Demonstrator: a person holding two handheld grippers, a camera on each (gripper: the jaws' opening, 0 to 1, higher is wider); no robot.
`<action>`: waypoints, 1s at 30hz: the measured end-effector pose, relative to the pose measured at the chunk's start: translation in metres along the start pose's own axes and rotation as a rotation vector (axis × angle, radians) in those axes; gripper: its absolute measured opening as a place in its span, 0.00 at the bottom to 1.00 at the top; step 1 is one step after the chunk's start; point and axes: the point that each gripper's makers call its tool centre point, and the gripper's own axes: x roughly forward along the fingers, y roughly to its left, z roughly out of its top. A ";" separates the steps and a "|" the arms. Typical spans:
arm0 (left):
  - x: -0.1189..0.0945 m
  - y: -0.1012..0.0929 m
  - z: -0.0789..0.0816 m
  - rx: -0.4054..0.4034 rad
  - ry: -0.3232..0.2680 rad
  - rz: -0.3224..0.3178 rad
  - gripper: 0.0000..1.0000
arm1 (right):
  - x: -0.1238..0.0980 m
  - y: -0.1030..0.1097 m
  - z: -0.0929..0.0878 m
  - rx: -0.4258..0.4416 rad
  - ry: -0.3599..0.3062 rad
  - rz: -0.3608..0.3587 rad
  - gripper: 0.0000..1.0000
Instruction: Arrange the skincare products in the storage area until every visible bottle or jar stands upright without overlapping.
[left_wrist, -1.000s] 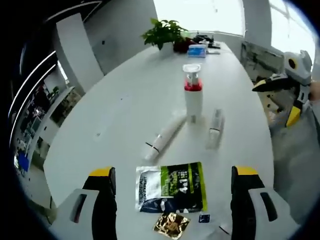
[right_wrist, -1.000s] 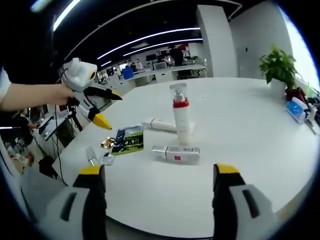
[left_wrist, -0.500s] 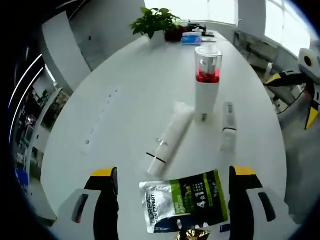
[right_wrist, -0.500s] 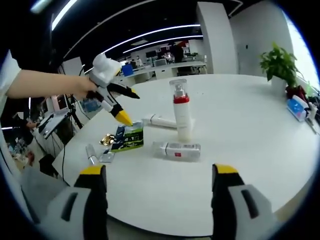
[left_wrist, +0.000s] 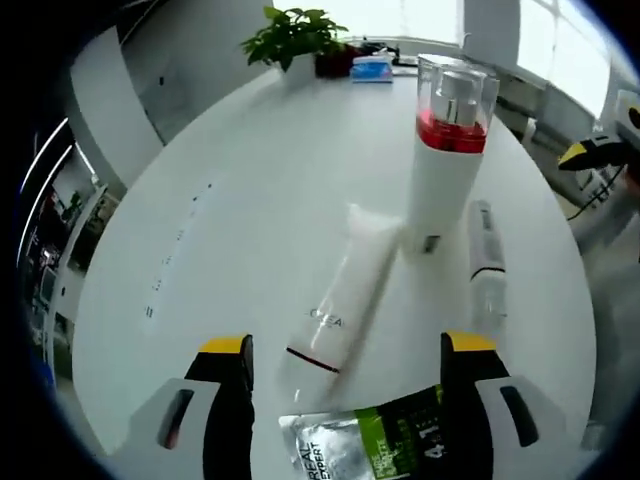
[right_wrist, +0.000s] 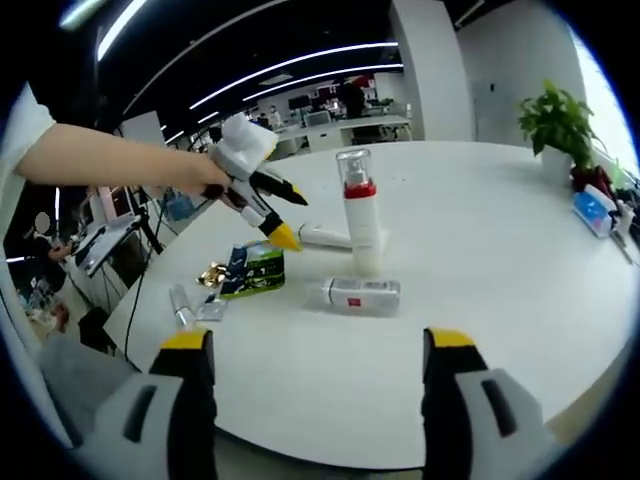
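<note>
A white pump bottle (left_wrist: 445, 170) with a red band and clear cap stands upright on the white table (left_wrist: 250, 200). A white tube (left_wrist: 340, 300) lies flat beside it, and a small white bottle (left_wrist: 488, 265) lies on the bottle's other side. My left gripper (left_wrist: 347, 344) is open, hovering just above the tube's near end. In the right gripper view the left gripper (right_wrist: 290, 215) hangs over the tube (right_wrist: 325, 236), next to the upright bottle (right_wrist: 360, 215) and the lying bottle (right_wrist: 362, 294). My right gripper (right_wrist: 318, 340) is open and holds nothing, back near the table's edge.
A green sachet (right_wrist: 252, 272), a gold sachet (right_wrist: 212, 275) and a small silver tube (right_wrist: 181, 308) lie near the table's edge. A potted plant (left_wrist: 295, 30) and a blue box (left_wrist: 372, 68) sit at the far end. A person's arm (right_wrist: 110, 160) reaches in.
My left gripper has moved forward and lower, from above the green sachet to over the lying tube. The right gripper has stayed where it was.
</note>
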 end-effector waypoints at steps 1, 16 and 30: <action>0.003 0.000 0.002 0.003 0.002 -0.007 0.71 | 0.000 0.000 0.000 0.001 0.000 -0.002 0.86; 0.044 -0.007 0.027 0.200 0.126 -0.129 0.46 | -0.001 -0.005 0.001 0.023 -0.007 -0.021 0.85; 0.053 -0.007 0.013 0.105 0.199 -0.189 0.39 | -0.001 -0.007 -0.001 0.027 -0.007 -0.030 0.84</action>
